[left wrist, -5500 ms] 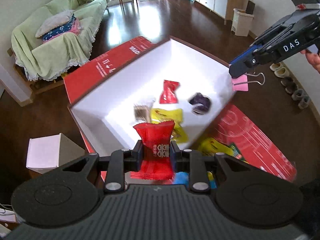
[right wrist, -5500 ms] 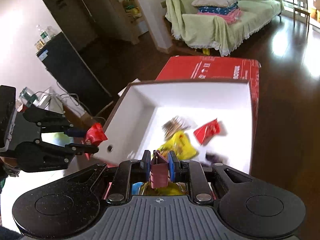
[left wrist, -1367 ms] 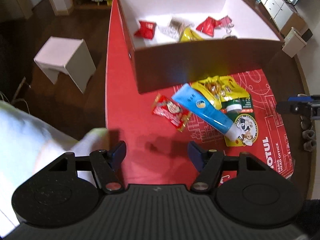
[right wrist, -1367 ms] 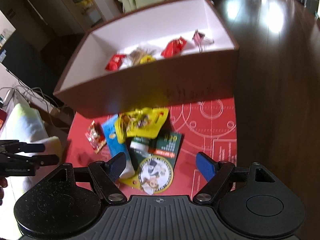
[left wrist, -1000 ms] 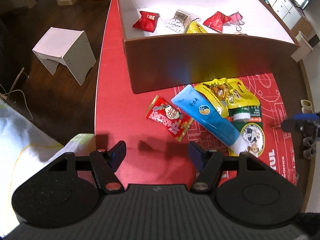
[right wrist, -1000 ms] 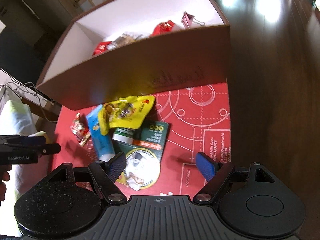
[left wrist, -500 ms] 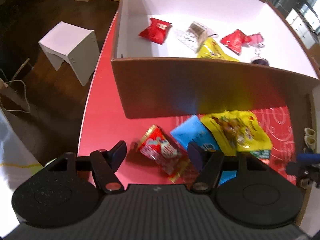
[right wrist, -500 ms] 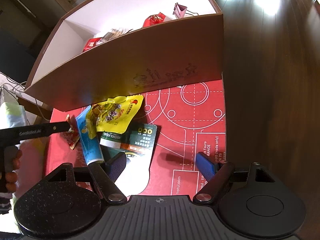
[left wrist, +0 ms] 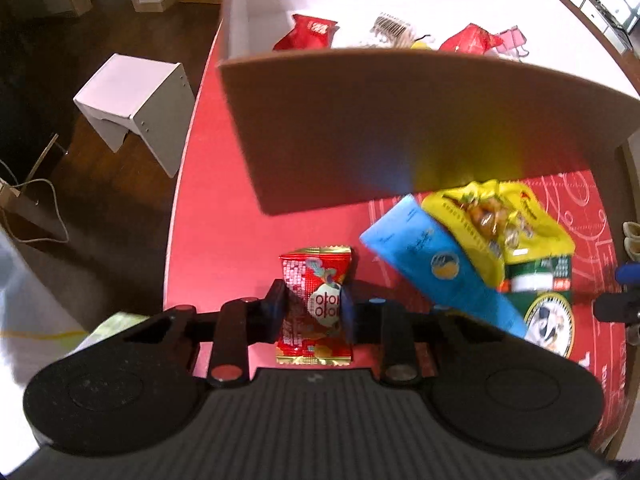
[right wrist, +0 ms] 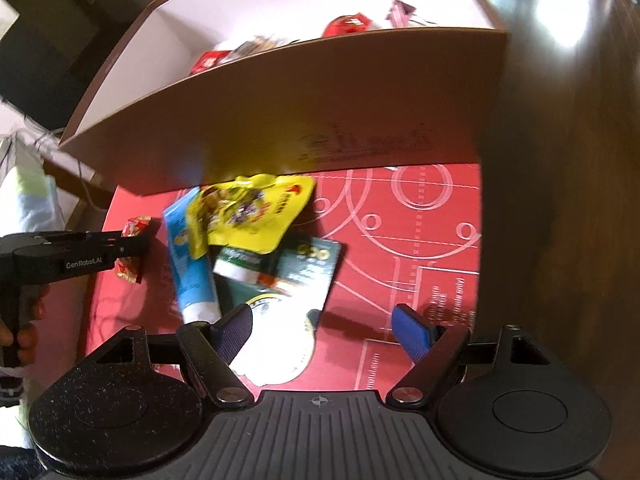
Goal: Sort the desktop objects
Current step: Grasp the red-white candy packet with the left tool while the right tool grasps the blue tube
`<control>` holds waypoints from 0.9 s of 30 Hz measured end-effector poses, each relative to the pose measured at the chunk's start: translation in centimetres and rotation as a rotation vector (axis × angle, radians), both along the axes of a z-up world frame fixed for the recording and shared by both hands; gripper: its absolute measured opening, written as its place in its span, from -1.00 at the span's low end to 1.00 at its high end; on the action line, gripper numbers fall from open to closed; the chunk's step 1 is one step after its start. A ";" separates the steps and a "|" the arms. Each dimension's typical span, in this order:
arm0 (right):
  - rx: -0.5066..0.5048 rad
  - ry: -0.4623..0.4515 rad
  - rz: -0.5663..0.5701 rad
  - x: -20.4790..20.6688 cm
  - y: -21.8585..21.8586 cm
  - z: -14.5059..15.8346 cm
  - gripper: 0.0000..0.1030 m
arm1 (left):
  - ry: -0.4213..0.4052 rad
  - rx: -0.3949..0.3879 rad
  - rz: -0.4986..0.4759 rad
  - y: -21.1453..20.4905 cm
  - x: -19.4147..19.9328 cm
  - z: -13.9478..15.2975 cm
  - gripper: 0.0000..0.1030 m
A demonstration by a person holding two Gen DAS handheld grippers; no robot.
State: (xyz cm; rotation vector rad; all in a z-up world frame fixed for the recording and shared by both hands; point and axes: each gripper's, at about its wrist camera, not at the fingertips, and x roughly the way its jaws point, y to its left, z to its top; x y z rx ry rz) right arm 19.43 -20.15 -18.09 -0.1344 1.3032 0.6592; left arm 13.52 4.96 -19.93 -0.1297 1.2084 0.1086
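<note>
The brown box stands on the red mat; just in front of its near wall lie the blue tube, the yellow snack pouch overlapping it, and the green packet. Your left gripper pinches the red candy wrapper by its sides; a crinkly foil could slip out during the lift over that wall. Your right gripper hangs spread over the green packet.

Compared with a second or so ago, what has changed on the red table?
The left hand-held gripper moved in and closed on the red candy packet. The right hand-held gripper, open, dropped nearer the green packet. The box, blue tube and yellow bag stayed put.
</note>
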 end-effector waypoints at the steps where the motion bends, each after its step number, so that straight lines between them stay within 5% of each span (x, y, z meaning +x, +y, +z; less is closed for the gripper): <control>1: 0.000 -0.001 0.010 -0.1 0.3 0.0 0.54 | 0.005 -0.010 -0.001 0.1 -0.3 0.0 -0.53; 7: 0.001 -0.002 0.048 -0.8 1.3 0.0 0.54 | 0.022 -0.040 -0.002 0.8 -1.2 -0.1 -0.23; 9: 0.001 -0.006 0.056 -1.1 1.7 -0.1 0.54 | 0.019 -0.032 -0.022 0.5 -1.2 0.0 -0.26; 11: 0.003 -0.007 0.061 -1.3 1.8 -0.1 0.54 | 0.012 -0.024 -0.053 0.2 -1.3 0.1 -0.54; 27: 0.060 -0.012 0.158 -4.4 3.8 -0.1 0.53 | 0.021 -0.028 -0.127 0.0 -4.1 1.9 -0.56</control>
